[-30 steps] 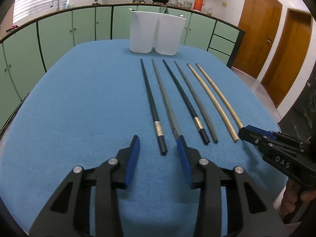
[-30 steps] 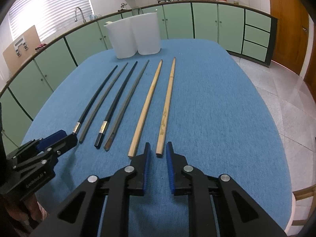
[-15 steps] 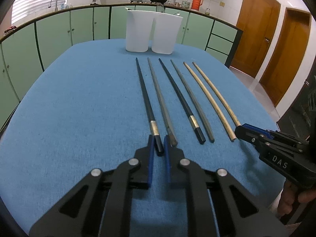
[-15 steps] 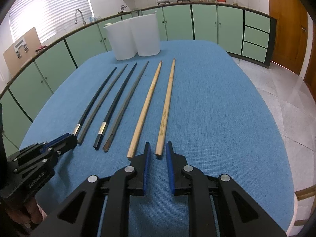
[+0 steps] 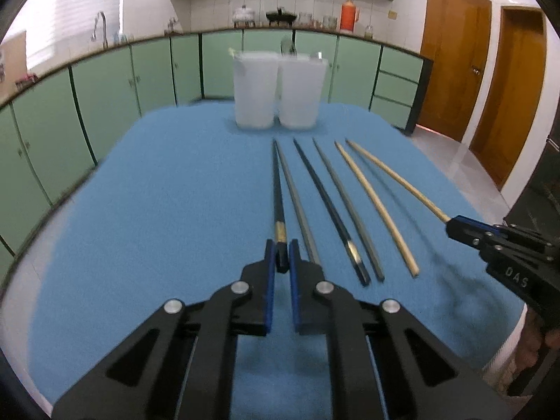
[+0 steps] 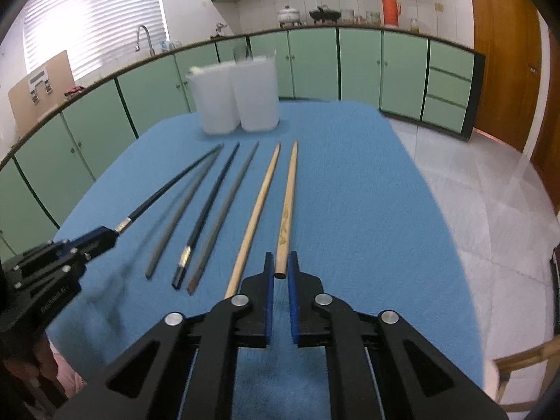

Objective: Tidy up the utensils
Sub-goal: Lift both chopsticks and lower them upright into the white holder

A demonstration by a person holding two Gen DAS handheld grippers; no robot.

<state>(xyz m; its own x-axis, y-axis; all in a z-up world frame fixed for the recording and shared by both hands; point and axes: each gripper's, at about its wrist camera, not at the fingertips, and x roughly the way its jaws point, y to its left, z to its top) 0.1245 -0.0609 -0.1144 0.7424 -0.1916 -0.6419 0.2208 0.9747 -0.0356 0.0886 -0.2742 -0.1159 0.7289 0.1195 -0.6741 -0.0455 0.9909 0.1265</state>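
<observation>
Left hand-held gripper [image 5: 282, 257]: clamped narrow on the butt of the black chopstick [image 5: 277, 196], the leftmost of six, taken at the thick end, probably so the long taper points ahead toward the tubs. Butt raised off the blue tabletop [image 5: 157, 210]; tip apparently low, near the grey stick's.

Just right of that grip, flat on the cloth: grey chopstick [image 5: 297, 206], matte, squarish in section; second black one [image 5: 332, 217], glossy with a metal band near the butt; second grey one [image 5: 350, 210]; pale wooden one [image 5: 378, 210], round and plain.

Right hand-held gripper [image 6: 280, 269]: pinched on the butt of the outermost wooden chopstick [image 6: 288, 192], round, light, with a faint gold marking; lifted too, judging by the shadow under it. Outer sticks taken first, likely to keep the two grips well apart.

Far ahead of both: two white tubs [image 5: 276, 91], translucent plastic, side by side and touching, some utensils already poking out. Tabletop covering fuzzy, towel-like, likely grippy against rolling.
</observation>
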